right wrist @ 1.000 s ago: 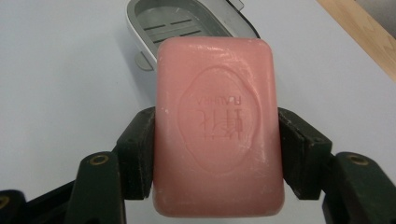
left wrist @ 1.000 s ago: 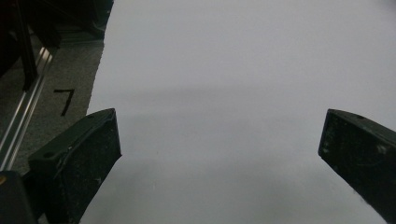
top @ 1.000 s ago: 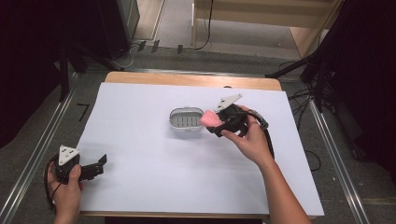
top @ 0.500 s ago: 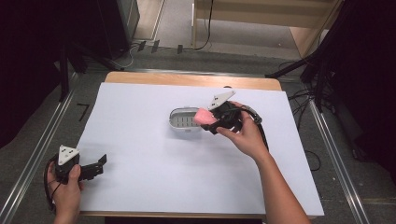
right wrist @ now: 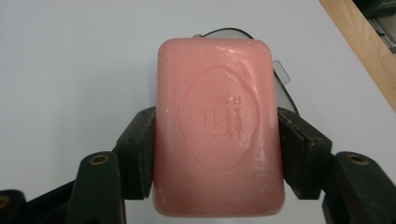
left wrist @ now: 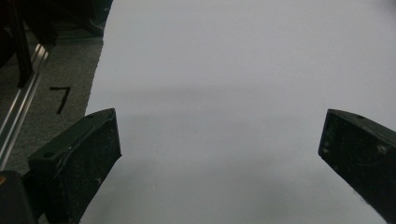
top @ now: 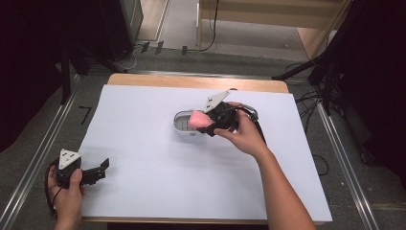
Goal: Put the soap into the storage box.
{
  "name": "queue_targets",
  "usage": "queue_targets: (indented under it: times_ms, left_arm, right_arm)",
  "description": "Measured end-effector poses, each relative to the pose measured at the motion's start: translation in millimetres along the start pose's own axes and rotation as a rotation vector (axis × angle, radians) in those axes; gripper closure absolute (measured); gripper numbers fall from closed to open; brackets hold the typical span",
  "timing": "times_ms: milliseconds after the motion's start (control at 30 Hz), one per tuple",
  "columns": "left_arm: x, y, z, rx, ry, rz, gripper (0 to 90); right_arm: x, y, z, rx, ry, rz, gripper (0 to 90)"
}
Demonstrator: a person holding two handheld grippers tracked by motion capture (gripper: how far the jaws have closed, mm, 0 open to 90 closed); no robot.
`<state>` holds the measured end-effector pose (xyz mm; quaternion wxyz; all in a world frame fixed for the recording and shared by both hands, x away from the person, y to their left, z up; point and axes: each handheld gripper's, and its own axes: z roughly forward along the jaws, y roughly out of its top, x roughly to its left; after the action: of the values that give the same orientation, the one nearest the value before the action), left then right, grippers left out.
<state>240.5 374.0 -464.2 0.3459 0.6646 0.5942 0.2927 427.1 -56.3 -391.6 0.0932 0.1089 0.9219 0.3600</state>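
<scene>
Holding pink rounded-rectangular soap bar (right wrist: 215, 128) over grey oval soap dish (top: 184, 123): right gripper (top: 210, 125) clamped across long sides; bar rigid, waxy, likely slippery; left gripper (top: 101, 167) spread, empty, well away from dish

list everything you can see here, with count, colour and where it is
soap bar: 1, pink, clamped between the right gripper's jaws, over the soap dish
soap dish: 1, grey, middle of the table
white sheet: 1, white, covering most of the table
table: 1, light wood, bare strip along the far edge
left gripper: 1, black, near left corner, jaws apart, nothing between them
right gripper: 1, black, at the dish
hands: 2, one on each gripper
</scene>
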Motion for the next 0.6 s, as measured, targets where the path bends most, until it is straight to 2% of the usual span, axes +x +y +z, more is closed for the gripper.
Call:
queue_targets:
  times_ms: [167, 333, 600]
  left_arm:
    - [0.4, 0.0, 0.2, -0.001, -0.003, -0.003, 0.0]
    - [1.3, 0.2, 0.1, 0.002, -0.006, -0.007, 0.0]
    - [1.6, 0.2, 0.3, 0.001, -0.008, -0.01, 0.0]
  right_arm:
    - [-1.8, 4.2, 5.5, 0.009, 0.009, -0.011, 38.7]
    - [-3.2, 13.2, 12.1, 0.039, 0.002, -0.079, 38.7]
    - [-10.5, 21.5, 16.3, 0.041, 0.004, -0.086, 38.7]
